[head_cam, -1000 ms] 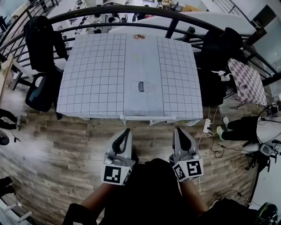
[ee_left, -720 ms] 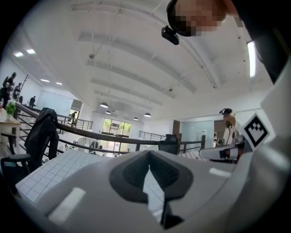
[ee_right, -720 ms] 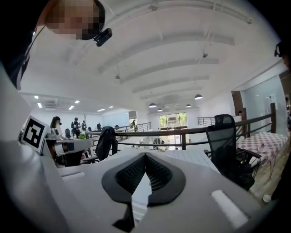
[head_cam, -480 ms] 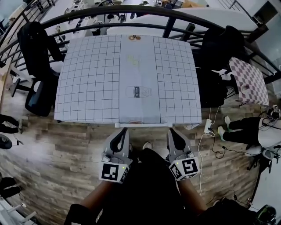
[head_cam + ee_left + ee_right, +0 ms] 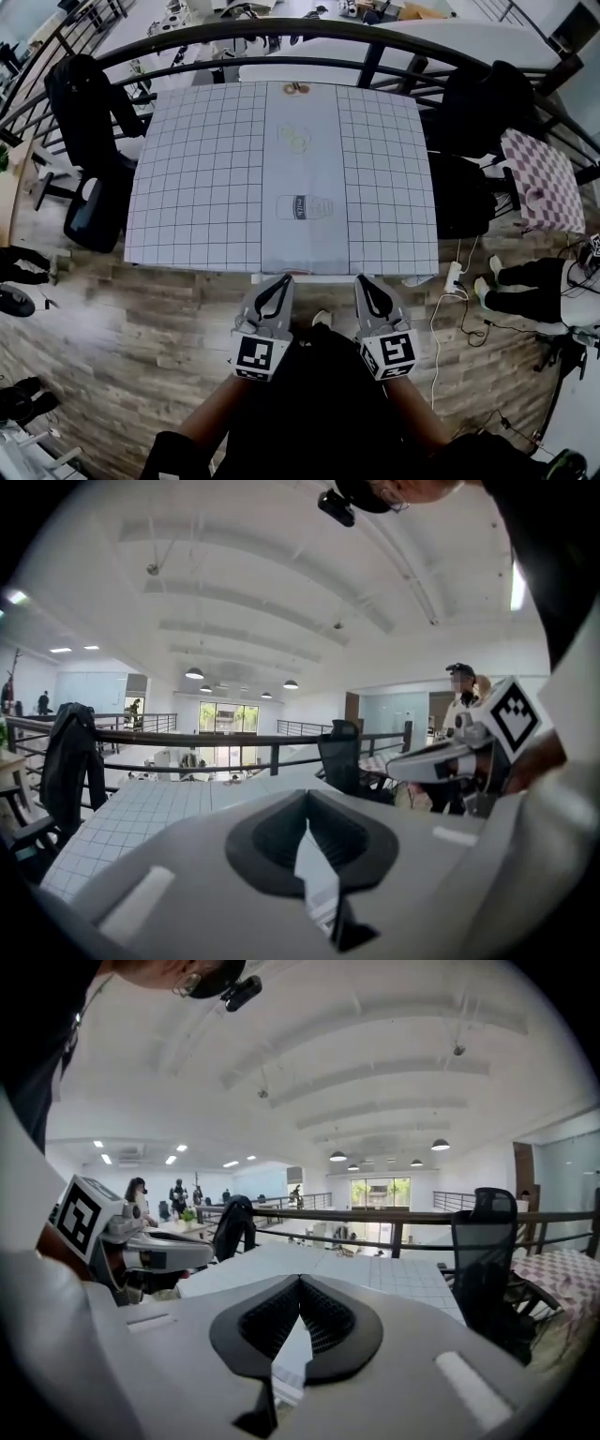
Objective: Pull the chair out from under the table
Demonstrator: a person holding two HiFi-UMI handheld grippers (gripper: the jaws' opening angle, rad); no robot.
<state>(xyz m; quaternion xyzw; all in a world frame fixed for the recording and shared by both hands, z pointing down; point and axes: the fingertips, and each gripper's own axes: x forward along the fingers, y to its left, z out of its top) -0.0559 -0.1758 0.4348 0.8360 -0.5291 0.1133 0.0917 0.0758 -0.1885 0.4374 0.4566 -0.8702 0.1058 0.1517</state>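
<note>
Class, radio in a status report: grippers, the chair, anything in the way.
Both shut, empty: left gripper, right gripper at table near edge. No chair gripped; black chairs at its sides. Power strip, cable on floor near right gripper.

In the head view, the left claw point(image 5: 283, 279) and the right claw point(image 5: 360, 280) have advanced toward 12 o'clock. Their tips, which a second ago stood well short of the worktop point(image 5: 206, 187), now reach its near edge. The two have also drawn closer together, the left shifting toward 3 o'clock and the right toward 9 o'clock. The worktop's near edge now sits lower in the view, toward 6 o'clock. A white shoe tip point(image 5: 322, 319), unseen a second ago, now shows between the claws.
</note>
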